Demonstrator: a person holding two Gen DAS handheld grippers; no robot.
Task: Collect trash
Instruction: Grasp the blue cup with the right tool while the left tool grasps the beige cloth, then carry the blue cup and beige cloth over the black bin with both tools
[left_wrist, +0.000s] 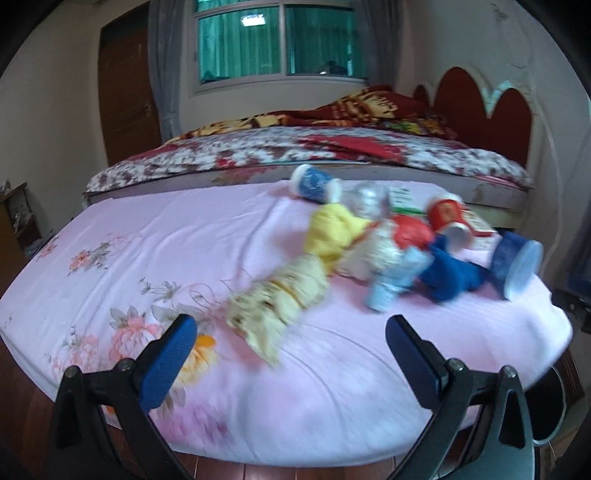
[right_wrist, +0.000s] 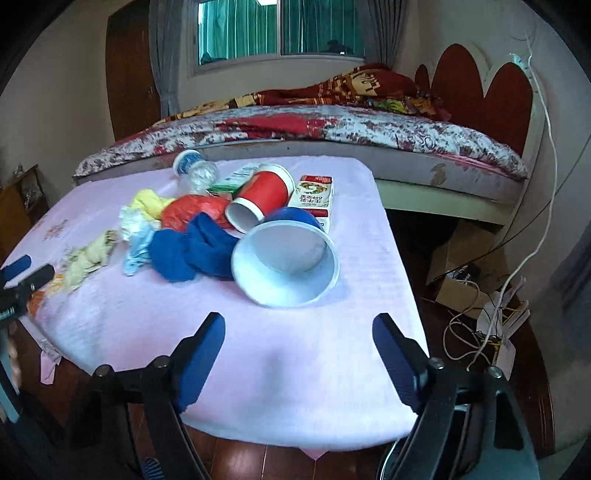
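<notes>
A pile of trash lies on a table with a pink cloth (right_wrist: 295, 369). It holds a blue cup on its side (right_wrist: 288, 258), a red cup (right_wrist: 264, 197), a milk carton (right_wrist: 314, 194), a crushed plastic bottle (right_wrist: 195, 171), a blue rag (right_wrist: 192, 251), a red bag (right_wrist: 195, 214) and crumpled wrappers (left_wrist: 280, 299). My left gripper (left_wrist: 291, 336) is open, just in front of a pale yellow wrapper. My right gripper (right_wrist: 299, 332) is open and empty, a little short of the blue cup. The left gripper's fingers (right_wrist: 22, 273) show at the left edge of the right wrist view.
A bed (right_wrist: 332, 129) with a floral cover stands behind the table. Cables and a cardboard box (right_wrist: 465, 291) lie on the wooden floor to the right. A window (left_wrist: 277, 40) and a brown door (left_wrist: 125, 92) are at the back.
</notes>
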